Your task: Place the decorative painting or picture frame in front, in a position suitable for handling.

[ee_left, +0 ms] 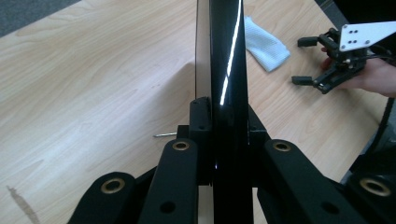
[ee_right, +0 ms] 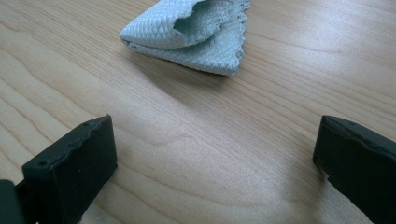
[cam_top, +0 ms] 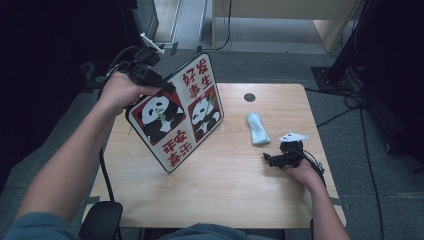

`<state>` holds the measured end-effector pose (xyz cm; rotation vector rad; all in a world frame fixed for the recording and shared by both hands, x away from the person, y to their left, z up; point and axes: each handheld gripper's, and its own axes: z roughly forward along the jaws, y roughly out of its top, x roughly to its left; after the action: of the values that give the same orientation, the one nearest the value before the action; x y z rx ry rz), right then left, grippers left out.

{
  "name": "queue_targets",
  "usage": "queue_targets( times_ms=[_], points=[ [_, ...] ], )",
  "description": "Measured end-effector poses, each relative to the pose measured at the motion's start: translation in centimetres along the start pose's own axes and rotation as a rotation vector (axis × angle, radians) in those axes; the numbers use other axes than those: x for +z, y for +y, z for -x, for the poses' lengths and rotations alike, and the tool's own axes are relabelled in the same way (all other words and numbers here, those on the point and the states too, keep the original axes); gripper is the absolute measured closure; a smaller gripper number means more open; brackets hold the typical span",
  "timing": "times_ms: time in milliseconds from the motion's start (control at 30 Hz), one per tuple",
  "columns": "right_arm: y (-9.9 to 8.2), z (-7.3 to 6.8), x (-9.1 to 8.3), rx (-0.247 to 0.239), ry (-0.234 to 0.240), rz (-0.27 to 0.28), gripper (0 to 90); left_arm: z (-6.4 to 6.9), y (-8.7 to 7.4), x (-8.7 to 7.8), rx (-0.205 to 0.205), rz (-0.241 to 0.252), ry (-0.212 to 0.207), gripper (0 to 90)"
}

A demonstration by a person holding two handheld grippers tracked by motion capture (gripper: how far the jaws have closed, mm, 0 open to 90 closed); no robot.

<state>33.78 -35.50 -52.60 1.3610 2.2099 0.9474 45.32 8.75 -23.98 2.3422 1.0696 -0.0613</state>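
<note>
A rounded board [cam_top: 176, 116] printed with pandas and red characters stands tilted on its lower edge on the wooden table [cam_top: 225, 180]. My left gripper [cam_top: 167, 88] is shut on its upper left edge. In the left gripper view the board's glossy black edge [ee_left: 227, 56] runs straight up from between the clamped jaws [ee_left: 225, 119]. A folded pale blue cloth [cam_top: 257, 128] [ee_left: 267, 45] [ee_right: 194, 32] lies right of the board. My right gripper [cam_top: 269, 159] [ee_left: 306, 61] [ee_right: 215, 158] rests low near the table's right side, open, with bare wood between its jaws and the cloth just ahead.
A dark round hole [cam_top: 249, 97] sits near the table's far edge. A black chair part [cam_top: 102, 220] shows at the near left corner. Cables [cam_top: 350, 107] and a stand base [cam_top: 332, 75] lie on the floor to the right, with light wooden furniture [cam_top: 330, 25] behind.
</note>
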Motion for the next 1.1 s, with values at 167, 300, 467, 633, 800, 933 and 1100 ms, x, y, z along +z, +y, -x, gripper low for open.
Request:
queue_targets(
  times_ms=[167,300,467,633,800,933,1100],
  points=[
    [0.1,0.1,0.0,-0.003,0.0,-0.002,0.0,0.2,0.0,0.6,-0.041,-0.024,-0.01,80.8],
    [0.2,0.1,0.1,-0.003,0.0,0.0,0.0,0.0,-0.1,0.6,-0.05,-0.024,-0.013,80.7],
    [0.2,0.1,0.2,-0.006,0.002,-0.001,0.0,-0.4,-0.4,0.4,-0.072,-0.005,-0.022,79.7],
    [0.3,0.1,0.2,-0.004,0.006,-0.004,0.0,-0.7,-0.5,0.1,-0.096,0.03,-0.066,73.5],
    [0.3,0.2,0.3,-0.006,0.007,-0.002,0.0,-0.8,-1.0,-0.8,-0.081,0.064,-0.071,59.6],
    [0.3,0.2,0.3,-0.013,0.008,0.0,0.0,-0.7,-1.5,-1.4,-0.049,0.093,-0.07,51.8],
    [0.6,0.3,0.6,-0.019,0.018,-0.003,0.0,-0.7,-2.8,-2.3,0.015,0.147,-0.04,44.5]
  ],
)
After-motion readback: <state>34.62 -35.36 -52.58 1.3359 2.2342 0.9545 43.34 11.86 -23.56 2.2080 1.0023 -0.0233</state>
